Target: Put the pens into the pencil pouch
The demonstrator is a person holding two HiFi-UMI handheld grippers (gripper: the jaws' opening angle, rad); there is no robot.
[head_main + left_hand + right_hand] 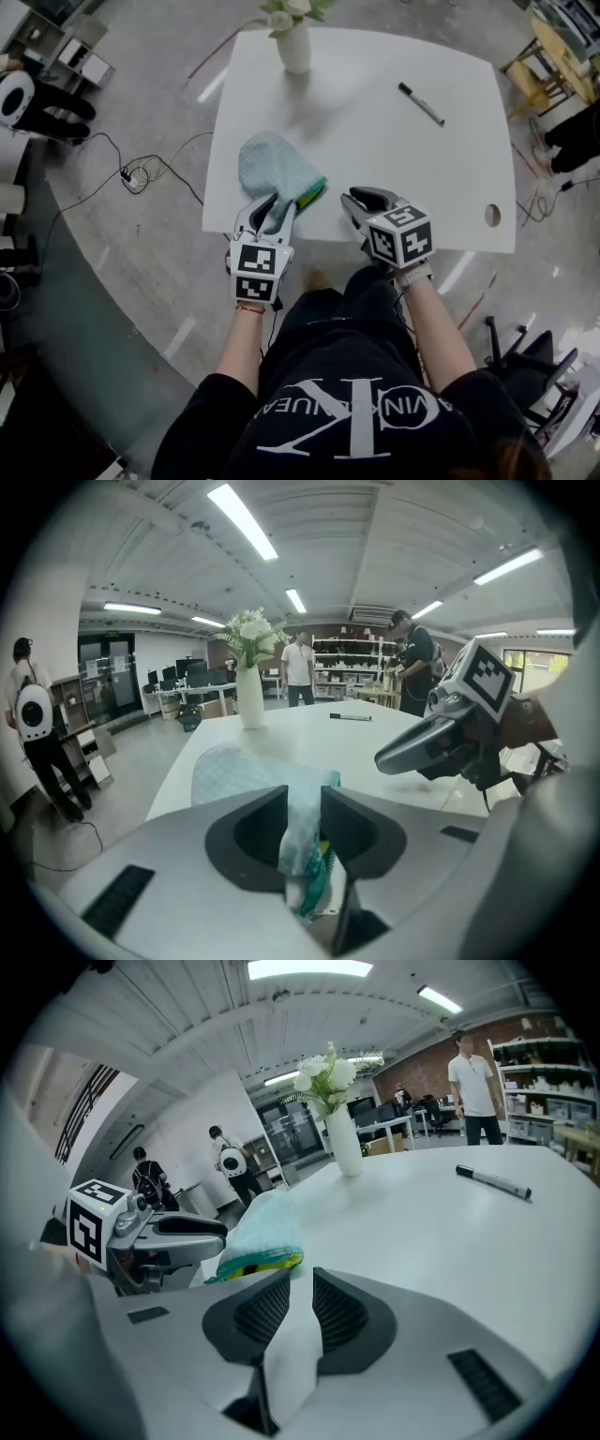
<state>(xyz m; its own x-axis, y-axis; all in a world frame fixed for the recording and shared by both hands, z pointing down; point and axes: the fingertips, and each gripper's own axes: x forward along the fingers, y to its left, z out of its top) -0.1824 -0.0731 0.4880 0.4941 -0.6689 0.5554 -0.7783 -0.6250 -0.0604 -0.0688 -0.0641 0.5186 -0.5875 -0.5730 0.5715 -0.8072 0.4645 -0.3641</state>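
Inspection of the table [375, 159]: the pencil pouch [272, 169], pale teal cloth, lies at about 7 o'clock on the top, close to the near edge, with its mouth turned toward 4 o'clock and something yellow-green showing at the lip; what that is cannot be determined. The left gripper [272, 208] sits at the pouch's near end. In the left gripper view its fingers [253, 827] stand apart with the pouch's edge lying slack between them, so the hold reads as released rather than clenched. The right gripper [361, 199] hangs just beside the mouth, at 3 o'clock of the pouch; its fingers [342, 1312] are parted and empty, with only bare table seen through the gap. One pen [421, 103], dark with a pale barrel, lies at roughly 1 o'clock on the table, well apart from both grippers and not yet in the pouch. A white vase [295, 47] of flowers stands at 12 o'clock near the far edge. Risks noted: with the left fingers released, the soft mouth is likely to sag shut, making insertion of the pen awkward. The pen looks slim and round, so an off-centre pinch could roll or flick it across the smooth top. The pouch lies near the table's edge, and a push from the pen could slide it off. A careless reach past the pen could strike the vase.
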